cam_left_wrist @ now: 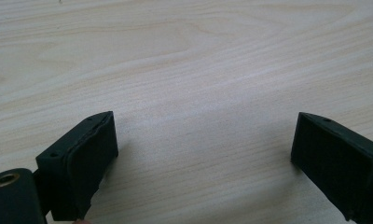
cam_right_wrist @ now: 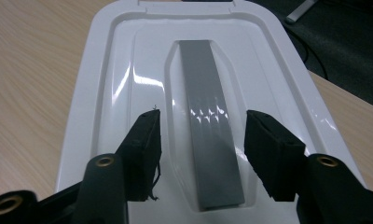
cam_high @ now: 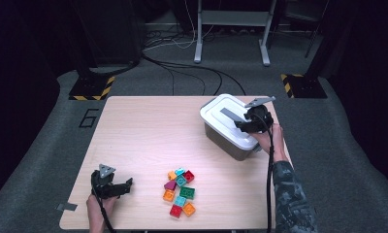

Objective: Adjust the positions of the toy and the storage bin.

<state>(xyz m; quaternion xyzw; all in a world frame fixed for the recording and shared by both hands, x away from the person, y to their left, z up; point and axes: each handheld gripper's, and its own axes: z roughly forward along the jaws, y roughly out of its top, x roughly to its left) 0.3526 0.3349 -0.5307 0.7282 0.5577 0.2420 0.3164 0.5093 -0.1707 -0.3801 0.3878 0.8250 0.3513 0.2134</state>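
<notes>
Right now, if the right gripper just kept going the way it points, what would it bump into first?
Probably the grey handle on the white lid: the right gripper straddles it with open fingers, apparently not touching yet.

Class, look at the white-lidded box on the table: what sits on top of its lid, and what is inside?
A grey handle lies along the white lid; the right gripper straddles it. The closed lid hides the box's inside.

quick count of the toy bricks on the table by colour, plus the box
orange bricks: 3
teal bricks: 3
red bricks: 2
green brick: 1
magenta brick: 1
white-lidded box: 1
total: 11 things, roughly, since the bricks are small and clustered in the high view
</notes>
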